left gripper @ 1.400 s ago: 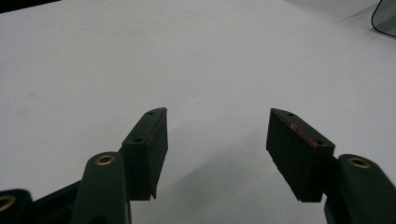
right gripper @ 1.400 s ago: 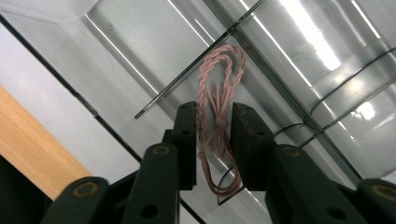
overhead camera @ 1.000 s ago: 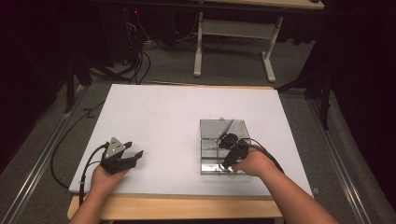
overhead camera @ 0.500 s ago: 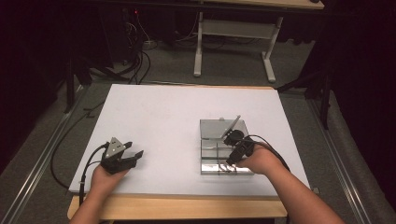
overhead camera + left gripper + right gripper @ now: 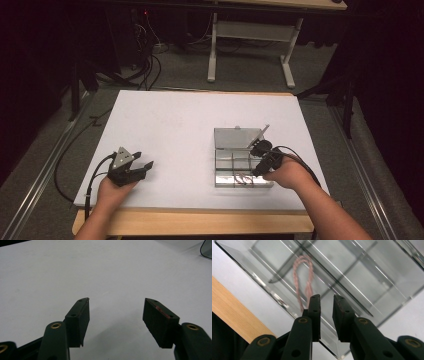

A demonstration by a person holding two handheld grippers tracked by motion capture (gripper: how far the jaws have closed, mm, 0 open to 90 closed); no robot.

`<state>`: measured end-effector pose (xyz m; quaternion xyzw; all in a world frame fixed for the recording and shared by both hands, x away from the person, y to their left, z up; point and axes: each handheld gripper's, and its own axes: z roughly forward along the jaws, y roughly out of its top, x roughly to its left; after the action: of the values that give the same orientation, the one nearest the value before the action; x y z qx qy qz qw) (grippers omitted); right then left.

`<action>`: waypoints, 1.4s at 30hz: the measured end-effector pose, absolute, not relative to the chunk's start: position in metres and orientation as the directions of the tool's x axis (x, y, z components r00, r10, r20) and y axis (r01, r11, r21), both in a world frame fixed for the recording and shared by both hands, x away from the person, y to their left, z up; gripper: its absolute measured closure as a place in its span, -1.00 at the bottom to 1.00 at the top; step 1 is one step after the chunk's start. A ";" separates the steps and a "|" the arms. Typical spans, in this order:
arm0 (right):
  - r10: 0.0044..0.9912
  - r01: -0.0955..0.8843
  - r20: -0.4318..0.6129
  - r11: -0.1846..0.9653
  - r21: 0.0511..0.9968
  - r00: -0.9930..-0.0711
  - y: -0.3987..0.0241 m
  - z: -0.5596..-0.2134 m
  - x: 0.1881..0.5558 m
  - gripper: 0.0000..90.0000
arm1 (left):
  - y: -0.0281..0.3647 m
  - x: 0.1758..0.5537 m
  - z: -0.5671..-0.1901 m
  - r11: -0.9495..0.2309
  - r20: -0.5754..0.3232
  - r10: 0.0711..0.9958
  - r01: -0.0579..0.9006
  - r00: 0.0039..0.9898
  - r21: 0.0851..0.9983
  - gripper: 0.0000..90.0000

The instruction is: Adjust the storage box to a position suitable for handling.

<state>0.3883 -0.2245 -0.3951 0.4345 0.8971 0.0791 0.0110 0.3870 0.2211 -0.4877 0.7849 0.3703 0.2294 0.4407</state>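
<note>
High view, L to R: left claw lies at lower left of frame on the white table, held in a hand, cable trailing off the near-left edge; in the left claw view its jaws stand wide apart w/ nothing but bare tabletop between them. Right of centre sits a clear compartmented box, lid raised at the back, dividers visible inside. A pink twisted cord loop lies in a front compartment of the box, near the front wall. Right claw is at the box's front-right corner, held by the other hand, forearm entering from lower right. Right claw view: the box runs diagonally across the frame, the cord at upper centre-left; the jaws are narrow, a slim gap left, and have just been closing; nothing sits between the pads, the cord's lower end passing just left of the left-hand pad; contact w/ it can't be told. Wooden table edge at lower left.
</note>
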 end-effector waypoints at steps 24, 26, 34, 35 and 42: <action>0.848 0.832 0.008 0.517 0.202 -0.530 -0.296 -0.407 0.386 0.89 | 0.222 0.388 -0.488 -0.330 0.024 0.785 0.387 0.618 0.861 -0.13; 0.848 0.829 0.012 0.515 0.219 -0.530 -0.299 -0.410 0.387 0.89 | 0.222 0.388 -0.488 -0.331 0.024 0.785 0.387 0.619 0.861 -0.13; 0.866 0.824 -0.006 0.478 0.305 -0.500 -0.302 -0.430 0.382 0.90 | 0.222 0.388 -0.488 -0.325 0.019 0.787 0.388 0.617 0.862 -0.13; 0.866 0.817 -0.008 0.475 0.327 -0.500 -0.303 -0.431 0.382 0.90 | 0.223 0.388 -0.488 -0.325 0.019 0.787 0.388 0.616 0.863 -0.13; 0.887 0.783 -0.030 0.423 0.456 -0.461 -0.309 -0.444 0.375 0.90 | 0.223 0.388 -0.488 -0.321 0.017 0.787 0.385 0.617 0.866 -0.12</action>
<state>0.3752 -0.3089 -0.4443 0.5013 0.8327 0.1933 0.1341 0.3875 0.2231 -0.4875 0.7807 0.3750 0.2254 0.4461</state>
